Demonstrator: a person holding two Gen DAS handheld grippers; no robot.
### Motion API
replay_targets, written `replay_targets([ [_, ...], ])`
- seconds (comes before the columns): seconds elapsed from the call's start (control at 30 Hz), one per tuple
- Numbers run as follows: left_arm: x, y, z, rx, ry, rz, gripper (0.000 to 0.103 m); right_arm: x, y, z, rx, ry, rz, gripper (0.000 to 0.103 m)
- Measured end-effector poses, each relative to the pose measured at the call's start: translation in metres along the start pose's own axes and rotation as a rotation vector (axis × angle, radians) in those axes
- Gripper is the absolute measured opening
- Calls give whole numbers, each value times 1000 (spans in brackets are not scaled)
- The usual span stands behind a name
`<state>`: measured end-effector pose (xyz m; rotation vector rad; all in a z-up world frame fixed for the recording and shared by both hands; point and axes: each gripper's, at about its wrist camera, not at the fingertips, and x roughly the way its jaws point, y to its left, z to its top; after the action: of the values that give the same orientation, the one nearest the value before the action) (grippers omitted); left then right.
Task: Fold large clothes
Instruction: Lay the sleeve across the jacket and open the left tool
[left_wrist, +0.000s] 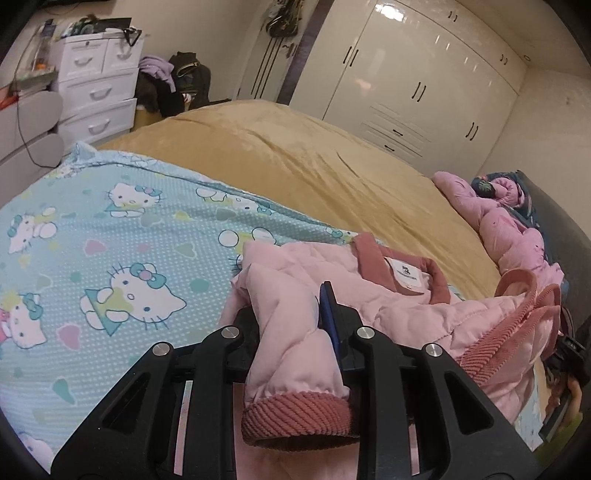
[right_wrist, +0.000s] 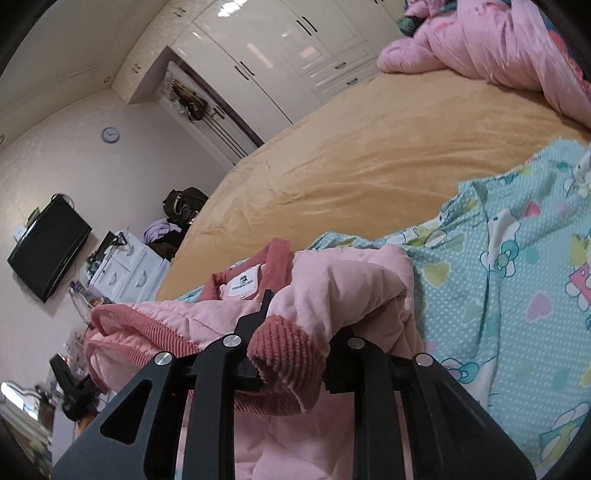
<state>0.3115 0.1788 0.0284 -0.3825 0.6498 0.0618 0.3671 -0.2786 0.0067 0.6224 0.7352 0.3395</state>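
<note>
Clearly mid-fold: each claw pinched a sleeve of the pink quilted jacket (left_wrist: 406, 295) near its ribbed cuff — left claw (left_wrist: 295, 332), right claw (right_wrist: 299, 328) — over the Hello Kitty sheet (left_wrist: 92, 240) on the bed. Next, I judged, the sleeves needed laying across the body before release.
</note>
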Motion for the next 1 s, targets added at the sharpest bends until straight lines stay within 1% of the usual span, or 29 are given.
replay_targets([
  [0.07, 6, -1, -3, 11, -1, 3, 18, 5, 0, 3, 9, 18, 3, 23],
  [0.17, 17, 3, -4, 24, 18, 0, 18, 8, -7, 7, 72, 36, 51, 27],
  [0.2, 20, 4, -4, 19, 24, -7, 18, 9, -10, 8, 93, 41, 66, 30],
  [0.27, 23, 5, -1, 22, 31, -17, 18, 8, -9, 9, 106, 43, 99, 42],
  [0.3, 25, 4, 1, 25, 34, -20, 18, 5, -7, 10, 107, 31, 130, 63],
  [0.33, 27, 2, 2, 35, 36, -20, 18, 3, -4, 10, 105, 19, 128, 85],
  [0.37, 27, 0, 2, 47, 35, -17, 18, 0, 0, 9, 95, 8, 112, 92],
  [0.47, 31, -1, 2, 49, 36, -21, 18, -6, 13, 8, 32, 1, 90, 93],
  [0.57, 35, 0, 3, 43, 42, -32, 20, -10, 26, -3, -75, -22, 23, 93],
  [0.63, 36, 0, 4, 35, 41, -37, 20, -7, 37, -16, -183, -19, -40, 93],
  [0.73, 36, -2, 7, 32, 36, -42, 22, 13, 46, -39, -317, 44, -156, 93],
  [0.77, 33, -3, 8, 31, 27, -49, 25, 19, 46, -45, -337, 65, -185, 93],
  [0.8, 31, -4, 9, 33, 19, -55, 31, 25, 45, -50, -346, 83, -204, 93],
  [0.83, 28, -6, 10, 34, 8, -66, 35, 32, 42, -54, -353, 95, -226, 93],
  [0.87, 23, -7, 12, 33, -9, -83, 44, 37, 41, -57, -357, 103, -239, 93],
  [0.9, 20, -8, 13, 34, -25, -91, 48, 42, 38, -59, -355, 110, -246, 93],
  [1.0, 10, -13, 17, 53, -62, -92, 51, 49, 32, -62, -338, 112, -240, 94],
])
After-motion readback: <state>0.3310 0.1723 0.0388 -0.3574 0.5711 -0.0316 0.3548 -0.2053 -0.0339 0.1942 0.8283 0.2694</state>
